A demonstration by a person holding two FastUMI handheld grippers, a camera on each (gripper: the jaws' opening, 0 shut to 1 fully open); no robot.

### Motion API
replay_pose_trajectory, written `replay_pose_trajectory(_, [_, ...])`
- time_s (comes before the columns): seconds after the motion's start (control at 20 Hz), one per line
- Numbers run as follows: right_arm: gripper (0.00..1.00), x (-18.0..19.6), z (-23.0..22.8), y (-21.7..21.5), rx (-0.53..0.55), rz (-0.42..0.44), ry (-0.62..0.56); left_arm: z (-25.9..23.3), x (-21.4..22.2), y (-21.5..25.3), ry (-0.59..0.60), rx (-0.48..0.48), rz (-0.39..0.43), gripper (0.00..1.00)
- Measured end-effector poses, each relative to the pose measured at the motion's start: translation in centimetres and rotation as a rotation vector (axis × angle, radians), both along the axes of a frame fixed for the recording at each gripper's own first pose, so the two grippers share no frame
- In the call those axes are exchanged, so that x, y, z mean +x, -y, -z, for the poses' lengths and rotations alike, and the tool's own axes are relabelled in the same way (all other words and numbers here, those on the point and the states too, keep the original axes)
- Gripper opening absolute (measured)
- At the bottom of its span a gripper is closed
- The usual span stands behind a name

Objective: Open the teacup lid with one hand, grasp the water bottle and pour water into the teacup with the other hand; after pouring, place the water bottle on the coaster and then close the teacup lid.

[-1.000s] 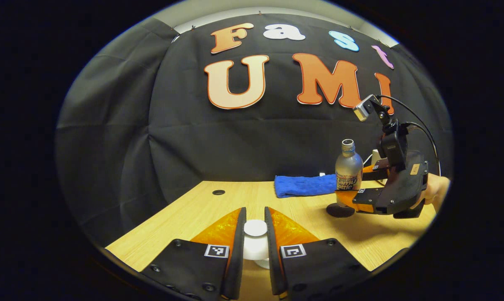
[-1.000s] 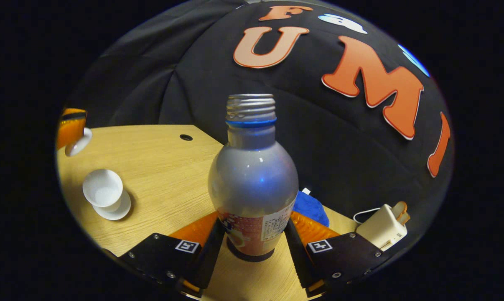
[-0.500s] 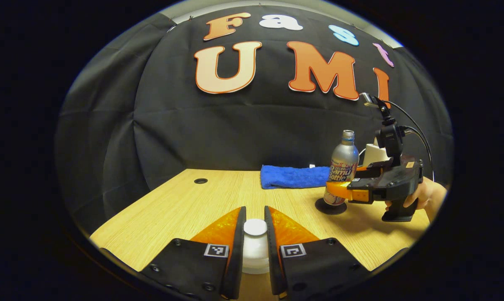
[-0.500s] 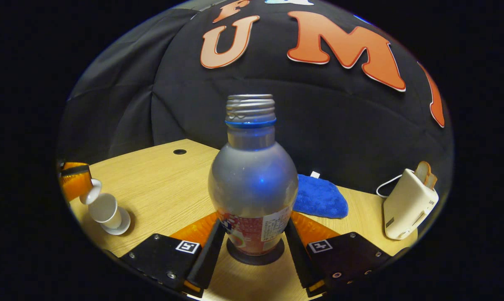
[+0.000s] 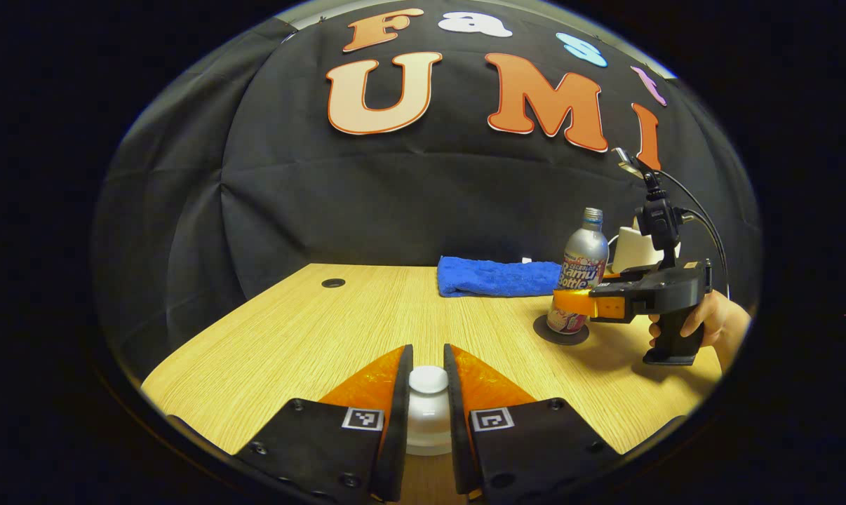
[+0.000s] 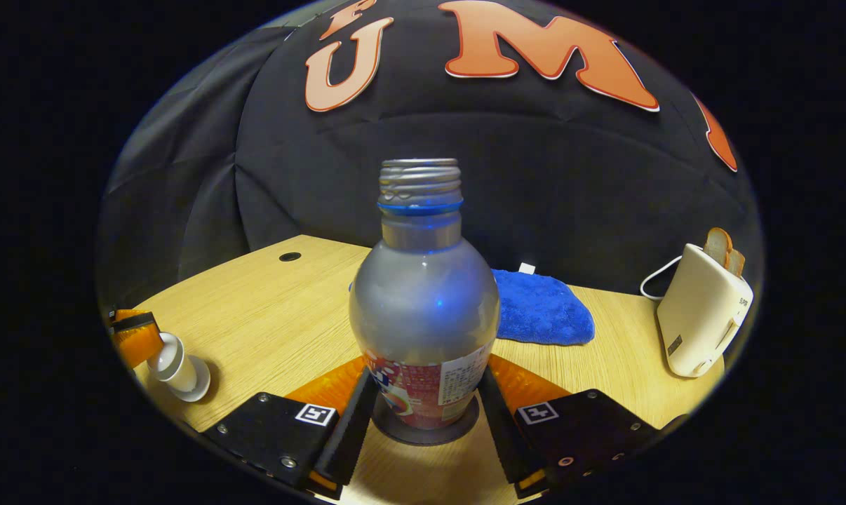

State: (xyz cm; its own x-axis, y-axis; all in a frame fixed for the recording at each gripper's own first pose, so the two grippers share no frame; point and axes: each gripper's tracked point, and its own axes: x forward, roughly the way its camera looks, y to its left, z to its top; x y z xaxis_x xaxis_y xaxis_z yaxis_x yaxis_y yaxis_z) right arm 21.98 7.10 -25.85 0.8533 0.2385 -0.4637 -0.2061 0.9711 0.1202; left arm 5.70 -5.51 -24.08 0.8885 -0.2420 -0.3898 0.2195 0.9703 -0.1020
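Between the fingers of my left gripper (image 5: 428, 407), near the front edge of the bench (image 5: 311, 337), sits the white teacup lid (image 5: 428, 380); both fingers are clamped on its knob. Whether the lid rests fully on the teacup (image 6: 182, 368) I cannot tell from the left gripper view. From the right gripper view, the teacup stands by the bench's left edge with the lid on top and the orange fingers around the knob. My right gripper (image 6: 426, 414) is closed on the water bottle (image 6: 423, 308), both fingers pressing its labelled lower body. The bottle stands upright on the dark coaster (image 6: 423, 431). Behind it, toward the far edge, lies a blue towel (image 6: 542, 312); a cream toaster (image 6: 700, 319) with bread stands at the far right corner.
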Motion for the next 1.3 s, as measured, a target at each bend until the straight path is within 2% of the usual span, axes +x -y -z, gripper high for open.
replay_pose_trajectory(0.2, [0.80, 0.0, -0.1, 0.1, 0.002, 0.002, 0.010, 0.6, -0.2, 0.3, -0.005, 0.005, 0.001, 0.31])
replay_pose_trajectory(0.25, [0.80, 0.1, 0.0, 0.1, 0.000, 0.004, 0.012, 0.7, -0.2, 0.3, -0.004, 0.010, 0.000, 0.36])
replay_pose_trajectory(0.3, [0.80, 0.1, 0.0, 0.1, 0.002, 0.006, 0.011, 0.6, -0.2, 0.4, 0.002, 0.015, 0.001, 0.31])
replay_pose_trajectory(0.4, [0.80, 0.2, 0.2, 0.2, 0.011, 0.009, 0.008, 0.8, -0.4, 0.3, 0.004, 0.023, 0.003, 0.31])
replay_pose_trajectory(0.45, [0.80, 0.2, 0.2, 0.4, 0.014, 0.012, 0.009, 0.8, -0.5, 0.4, 0.004, 0.025, 0.008, 0.36])
replay_pose_trajectory(0.6, [0.80, 0.3, 0.6, 0.6, 0.024, 0.026, -0.006, 0.7, -0.6, 0.4, 0.002, 0.027, 0.004, 0.41])
replay_pose_trajectory(0.75, [0.80, -0.2, 0.4, -0.2, 0.079, 0.002, -0.042, 0.4, -0.6, 0.1, 0.011, 0.025, -0.010, 0.56])
replay_pose_trajectory(0.8, [0.79, -0.3, 0.3, -0.6, 0.085, -0.006, -0.049, 0.2, -0.5, 0.2, 0.017, 0.024, -0.012, 0.53])
replay_pose_trajectory(0.85, [0.75, -0.5, 0.3, -0.8, 0.083, -0.012, -0.053, -0.1, -0.5, 0.2, 0.021, 0.021, -0.014, 0.54])
replay_pose_trajectory(1.05, [0.79, -0.4, 0.5, -0.9, 0.063, -0.007, -0.063, -1.1, -0.6, 0.4, 0.045, 0.014, -0.019, 0.65])
replay_pose_trajectory(1.1, [0.79, -0.3, 0.5, -0.9, 0.062, -0.004, -0.068, -1.4, -0.6, 0.3, 0.052, 0.014, -0.022, 0.71])
replay_pose_trajectory(1.15, [0.79, -0.3, 0.6, -0.9, 0.063, 0.002, -0.077, -1.8, -0.6, 0.2, 0.058, 0.014, -0.026, 0.70])
replay_pose_trajectory(1.2, [0.80, -0.3, 0.7, -0.9, 0.065, 0.009, -0.088, -2.0, -0.6, 0.2, 0.065, 0.012, -0.030, 0.78])
replay_pose_trajectory(1.3, [0.81, -0.2, 0.5, -0.9, 0.055, 0.009, -0.088, -2.6, -0.7, 0.1, 0.074, 0.014, -0.036, 0.78])
